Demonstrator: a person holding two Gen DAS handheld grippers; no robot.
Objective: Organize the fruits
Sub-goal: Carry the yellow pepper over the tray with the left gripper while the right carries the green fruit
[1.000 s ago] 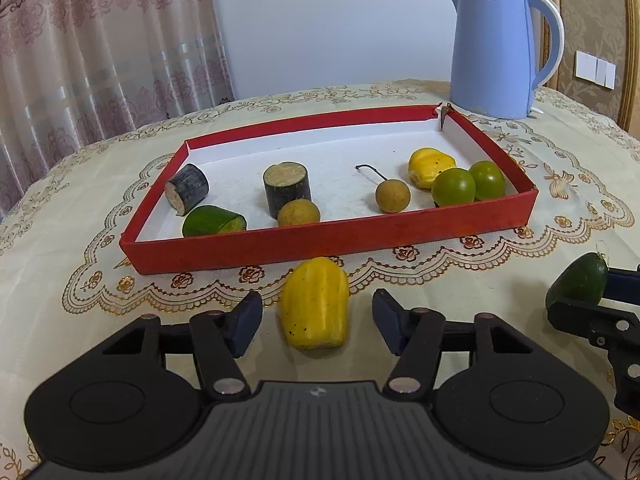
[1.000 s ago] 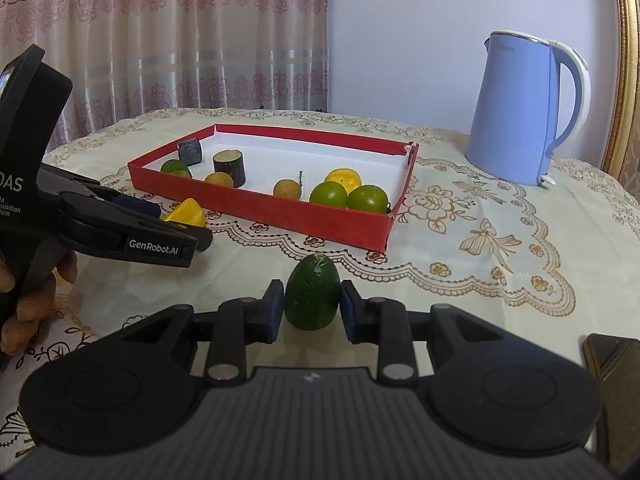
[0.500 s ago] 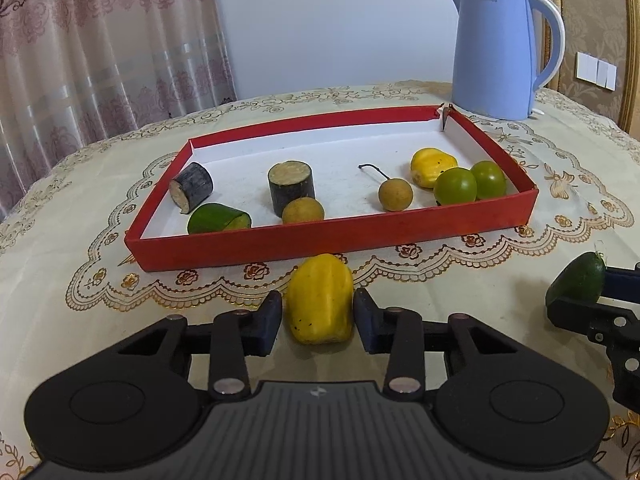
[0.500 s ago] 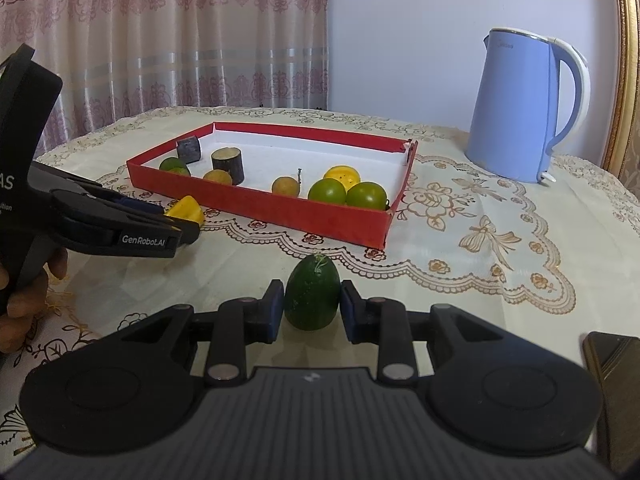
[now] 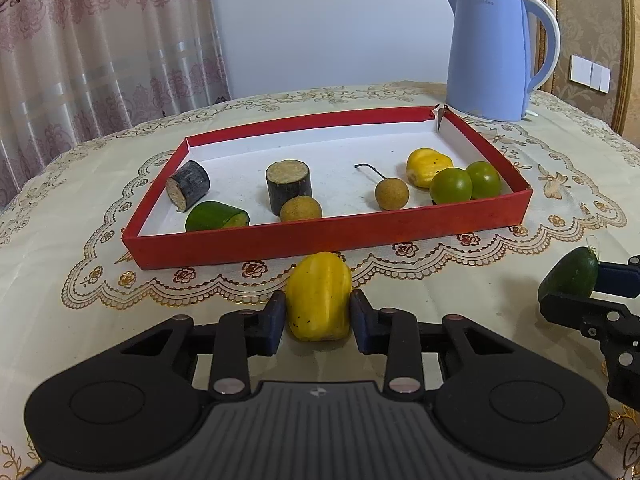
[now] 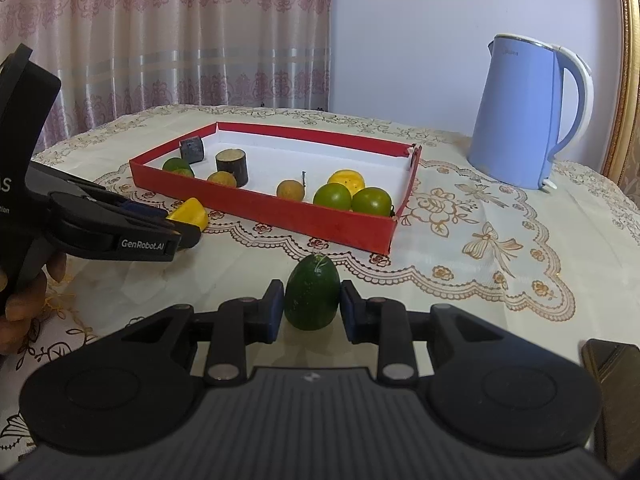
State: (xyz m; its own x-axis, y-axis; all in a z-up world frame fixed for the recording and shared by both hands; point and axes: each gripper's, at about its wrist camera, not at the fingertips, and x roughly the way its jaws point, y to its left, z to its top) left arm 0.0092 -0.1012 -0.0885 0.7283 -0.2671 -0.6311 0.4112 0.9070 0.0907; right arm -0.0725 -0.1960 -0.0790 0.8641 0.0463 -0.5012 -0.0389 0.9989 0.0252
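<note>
Left claw tighter around yellow fruit

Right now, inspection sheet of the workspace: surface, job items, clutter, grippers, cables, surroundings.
Surface: round table under a cream tablecloth with gold embroidery.
Job's things: red tray with a white floor holds two dark cut stalk pieces, a cut green fruit, two brown round fruits, a yellow fruit and two green round fruits. Yellow fruit and dark green fruit sit on the cloth before the tray.
Clutter: blue kettle behind the tray's far right corner; a dark object at the right wrist view's lower right edge, unidentified.
Grippers: left gripper closing, fingers against the yellow fruit; right gripper shut on the dark green fruit.
Cables: nothing seen.
Surroundings: patterned curtain, pale wall, gold-framed chair back, wall switches.
</note>
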